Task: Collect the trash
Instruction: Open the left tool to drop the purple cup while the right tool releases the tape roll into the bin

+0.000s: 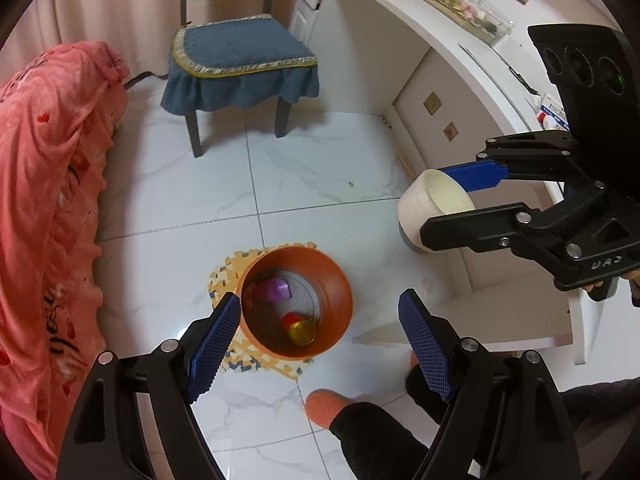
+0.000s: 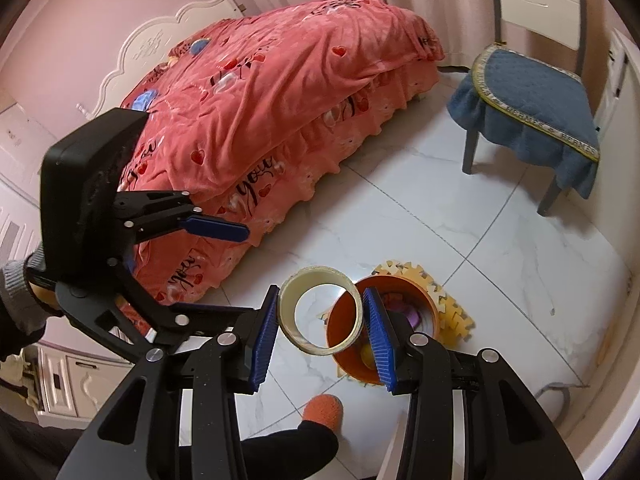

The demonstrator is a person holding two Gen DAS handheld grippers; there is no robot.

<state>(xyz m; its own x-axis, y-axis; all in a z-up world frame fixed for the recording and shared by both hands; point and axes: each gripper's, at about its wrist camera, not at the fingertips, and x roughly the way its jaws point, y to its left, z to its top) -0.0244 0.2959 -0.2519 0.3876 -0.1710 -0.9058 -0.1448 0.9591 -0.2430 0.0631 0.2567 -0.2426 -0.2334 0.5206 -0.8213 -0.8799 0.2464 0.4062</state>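
An orange bin stands on the floor on a foam puzzle mat. Inside it lie a purple item and a red and yellow item. Directly above the bin my left gripper hangs open, with nothing between its blue pads. My right gripper is shut on a cream tape roll and holds it above the near-left rim of the bin. From the left wrist view, the right gripper and the tape roll sit high to the right of the bin. The left gripper also shows at the left of the right wrist view.
A bed with a pink-red blanket lies left of the bin. A chair with a blue seat cover stands beyond it, and a white desk is on the right. A person's foot in an orange slipper rests just in front of the bin.
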